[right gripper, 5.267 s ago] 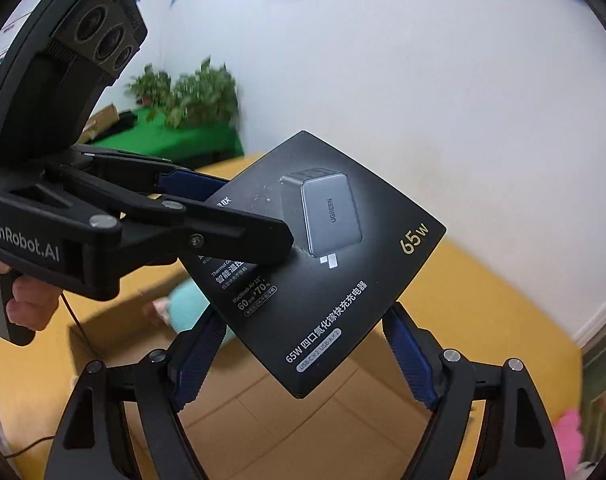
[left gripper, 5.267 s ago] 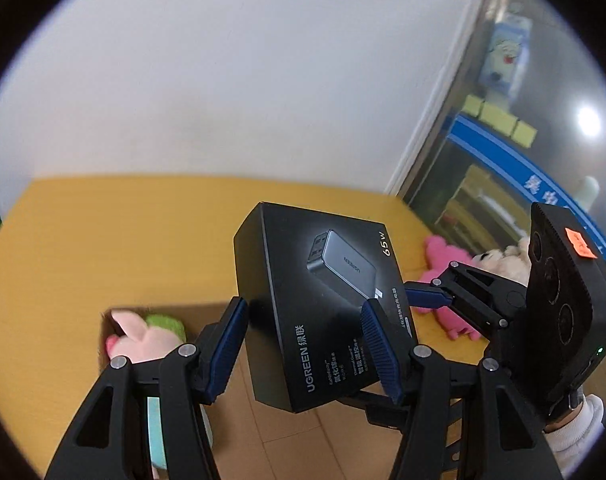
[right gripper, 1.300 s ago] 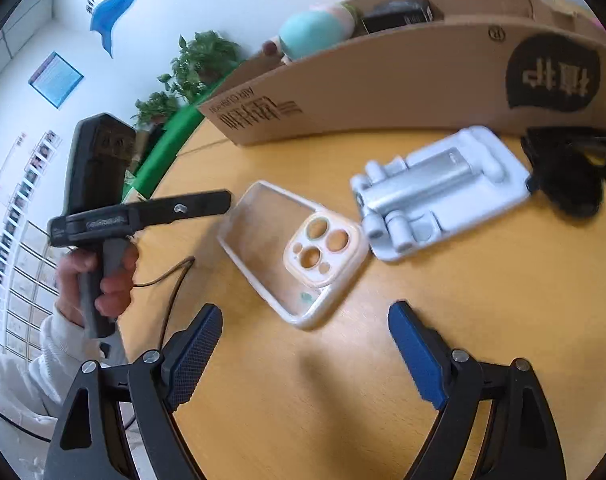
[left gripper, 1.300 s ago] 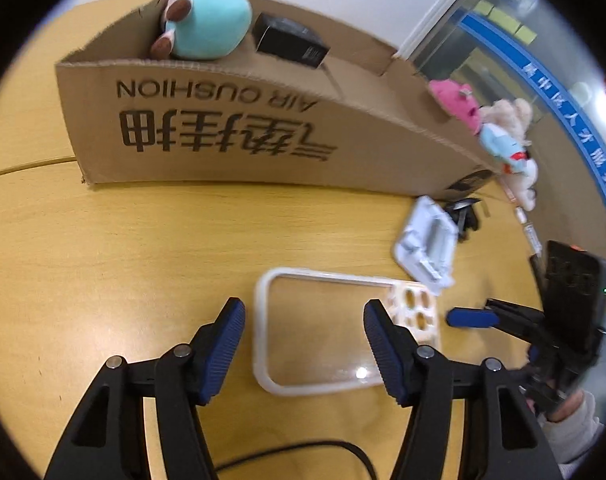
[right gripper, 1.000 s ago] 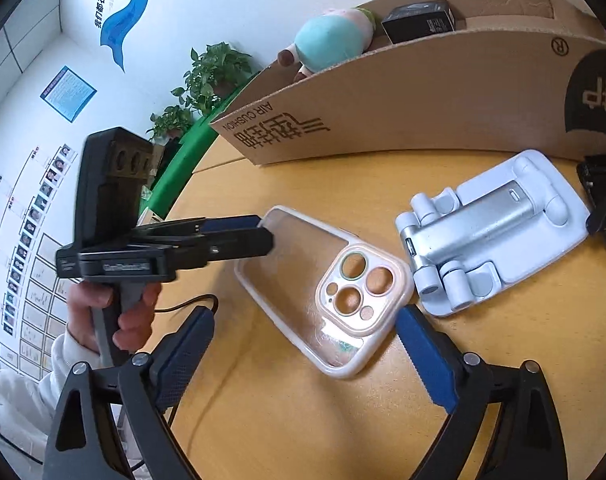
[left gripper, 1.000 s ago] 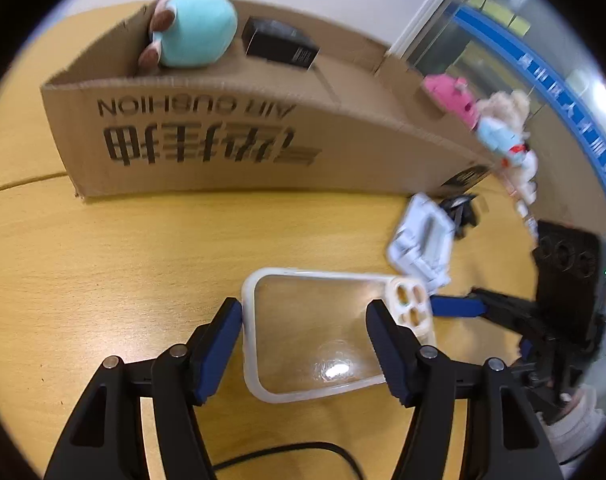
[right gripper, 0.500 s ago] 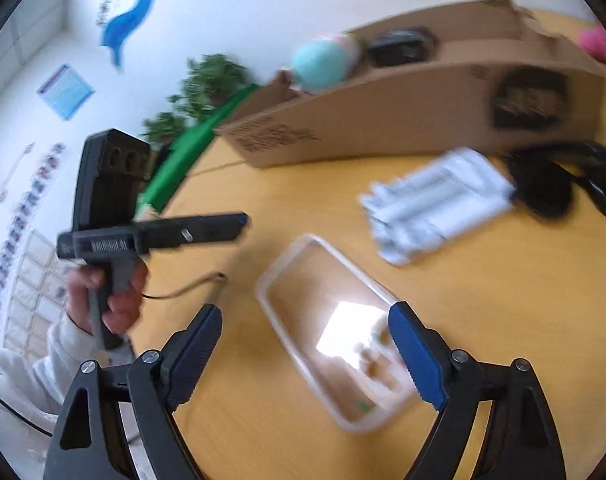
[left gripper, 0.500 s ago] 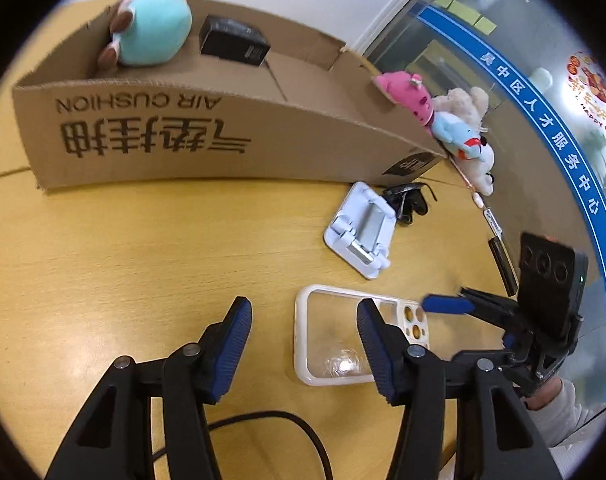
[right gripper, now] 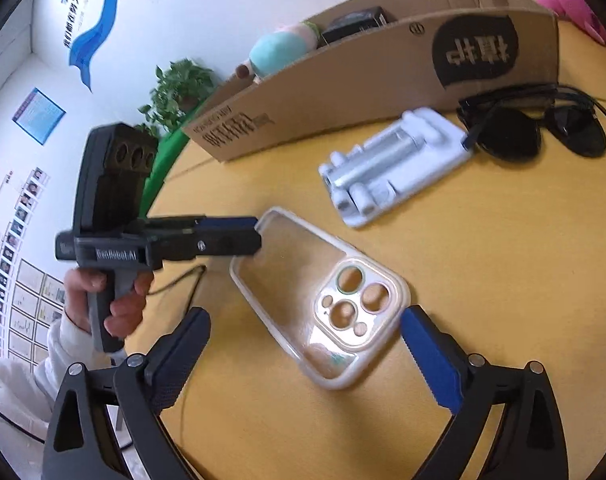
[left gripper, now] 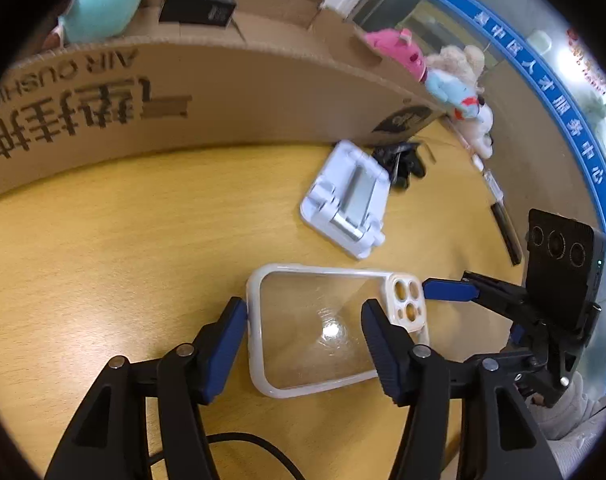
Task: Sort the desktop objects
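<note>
A clear phone case with a white rim (left gripper: 323, 328) (right gripper: 323, 300) lies flat on the yellow table. My left gripper (left gripper: 305, 330) is open and low over the case's plain end, one finger on each side. My right gripper (right gripper: 303, 354) is open at the case's camera-hole end. A white folding phone stand (left gripper: 349, 204) (right gripper: 391, 164) and black sunglasses (left gripper: 401, 160) (right gripper: 535, 128) lie beyond. The cardboard box (left gripper: 231, 92) (right gripper: 363, 76) holds a teal plush (left gripper: 99, 4) and a black charger box (left gripper: 197, 4).
Pink and blue plush toys (left gripper: 443, 76) sit past the box's right end. A black cable (left gripper: 247, 444) runs on the table under my left gripper. A dark pen-like item (left gripper: 505, 232) lies near the table's right edge.
The charger box, held by both grippers earlier, now sits in the cardboard box. Both grippers have come down around the phone case, the left one closer than half a second ago.
</note>
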Demonstrator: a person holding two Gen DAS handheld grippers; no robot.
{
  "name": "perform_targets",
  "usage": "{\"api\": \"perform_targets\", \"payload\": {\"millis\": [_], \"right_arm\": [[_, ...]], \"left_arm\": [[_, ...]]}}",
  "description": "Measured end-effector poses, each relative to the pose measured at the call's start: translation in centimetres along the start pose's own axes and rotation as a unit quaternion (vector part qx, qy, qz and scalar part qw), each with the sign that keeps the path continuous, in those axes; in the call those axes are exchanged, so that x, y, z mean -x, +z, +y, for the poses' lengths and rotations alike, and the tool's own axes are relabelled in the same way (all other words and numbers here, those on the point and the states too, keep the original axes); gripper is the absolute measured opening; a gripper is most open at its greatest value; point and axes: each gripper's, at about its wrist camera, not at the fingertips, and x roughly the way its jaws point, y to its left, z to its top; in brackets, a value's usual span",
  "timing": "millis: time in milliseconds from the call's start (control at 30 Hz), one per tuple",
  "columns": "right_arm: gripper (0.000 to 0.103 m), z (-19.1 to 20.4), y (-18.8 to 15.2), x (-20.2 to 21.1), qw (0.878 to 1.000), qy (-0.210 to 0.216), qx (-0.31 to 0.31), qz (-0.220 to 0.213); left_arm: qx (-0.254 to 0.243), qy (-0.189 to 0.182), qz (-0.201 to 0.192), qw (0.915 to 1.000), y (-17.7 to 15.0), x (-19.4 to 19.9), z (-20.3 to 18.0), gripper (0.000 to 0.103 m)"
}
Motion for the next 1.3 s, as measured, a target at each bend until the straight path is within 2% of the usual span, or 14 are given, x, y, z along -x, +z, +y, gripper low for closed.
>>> {"api": "perform_targets", "payload": {"millis": [33,67,100,167,233,367,533,667,733,833,1033,1100,1200,1300], "right_arm": [[0.098,0.2,0.2,0.3,1.000,0.011,0.003,-0.010],[0.091,0.4,0.4,0.7,0.999,0.032,0.008,-0.018],[0.090,0.9,0.6,0.9,0.998,0.056,0.014,-0.023],[0.090,2.2,0.8,1.1,0.997,0.048,0.049,-0.026],[0.090,2.8,0.7,1.1,0.997,0.027,0.071,-0.020],[0.090,0.7,0.0,3.0,0.999,0.009,0.024,-0.030],[0.093,-1.9,-2.0,5.2,0.999,-0.048,-0.010,-0.004],[0.095,-2.9,-3.2,4.4,0.998,-0.047,-0.032,0.008],[0.101,-2.5,-2.9,3.9,0.999,-0.033,-0.035,0.004],[0.103,-2.3,-2.4,3.5,0.999,-0.028,-0.030,-0.008],[0.103,-0.7,-1.1,5.0,0.998,0.004,0.003,-0.058],[0.096,0.0,-1.1,5.9,0.996,0.032,0.023,-0.075],[0.096,1.3,-1.3,6.1,0.995,0.044,0.052,-0.075],[0.096,1.5,-1.7,5.5,0.996,0.032,0.049,-0.071]], "left_arm": [[0.004,-0.043,-0.006,0.9991,0.0,0.4,-0.2,0.054],[0.004,-0.073,-0.010,0.9973,-0.1,0.7,-0.6,0.052],[-0.006,-0.085,-0.016,0.9962,-0.1,1.1,-1.4,0.051],[-0.050,-0.044,-0.029,0.9974,-0.4,1.7,-3.1,0.051],[-0.053,-0.016,-0.026,0.9981,-0.6,1.9,-3.1,0.051],[0.001,-0.023,0.000,0.9997,-0.6,1.2,-0.9,0.052],[-0.008,-0.060,0.036,0.9975,0.2,-1.4,-2.0,0.053],[-0.019,-0.069,0.070,0.9950,0.3,-3.4,-2.5,0.054],[-0.018,-0.058,0.062,0.9962,0.4,-3.2,-2.6,0.057],[-0.027,-0.037,0.036,0.9983,0.3,-2.0,-2.7,0.057],[-0.034,-0.070,-0.042,0.9961,-0.2,2.2,-3.2,0.057],[-0.034,-0.099,-0.053,0.9931,-0.9,2.9,-3.3,0.057],[-0.034,-0.091,-0.052,0.9939,-1.5,2.3,-3.7,0.057],[0.000,-0.073,-0.032,0.9968,-1.6,1.1,-2.4,0.057]]}}
